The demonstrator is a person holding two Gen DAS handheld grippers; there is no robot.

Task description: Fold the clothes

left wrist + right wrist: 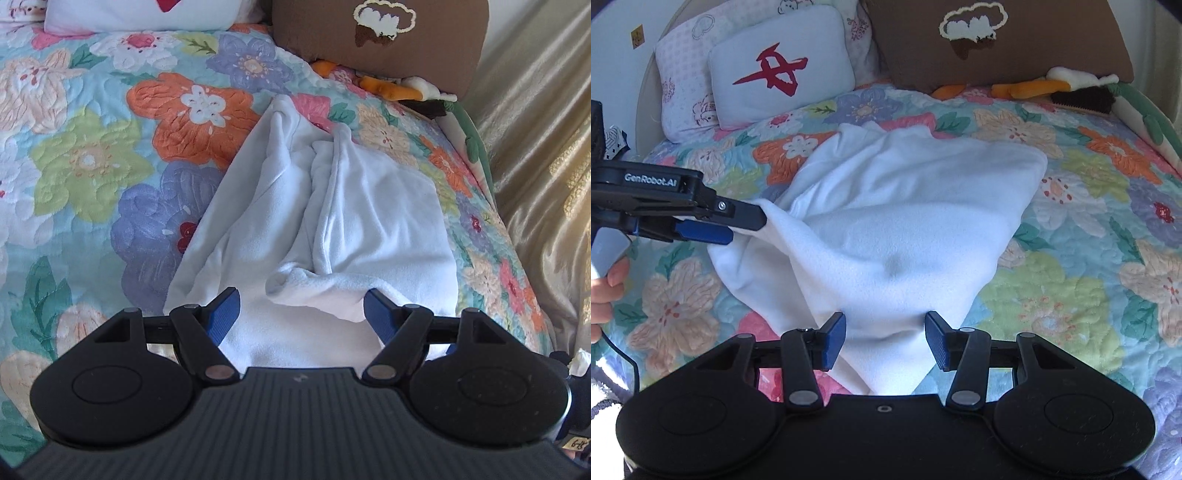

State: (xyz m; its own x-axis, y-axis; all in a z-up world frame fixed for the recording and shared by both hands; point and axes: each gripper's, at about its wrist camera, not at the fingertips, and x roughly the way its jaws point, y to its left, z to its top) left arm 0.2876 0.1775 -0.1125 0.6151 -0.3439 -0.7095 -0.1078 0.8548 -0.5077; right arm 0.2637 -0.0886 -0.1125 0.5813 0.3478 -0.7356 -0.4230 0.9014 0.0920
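a white fleece garment [905, 229] lies rumpled across the middle of the bed, on a quilt [1071, 295] printed with big orange, green and purple flowers. the left hand-held gripper [301, 306] has its blue pads spread wide, with the near hem of the fleece bunched between them; from its own camera i cannot tell whether the pads press the cloth, but seen from the right side one black finger and one blue pad [701, 230] sit close against a pulled-up corner of the garment, the fabric drawn into a point there. the right hand-held gripper [885, 339] also stands spread, a fold of the white fleece running down between its blue pads without the pads clearly squeezing it. a person's hand [605, 291] shows at the left edge in the right wrist view, fingers wrapped round the left tool's handle, with a black cable trailing below. at the head of the bed rest a white pillow with a red mark [779, 74], a paler patterned pillow [683, 74] behind it, and a brown cushion [997, 40] with a white cloud-like patch. an orange and white plush toy [1034, 86] lies under the brown cushion. a shiny gold curtain [546, 147] hangs along the bed's right side.
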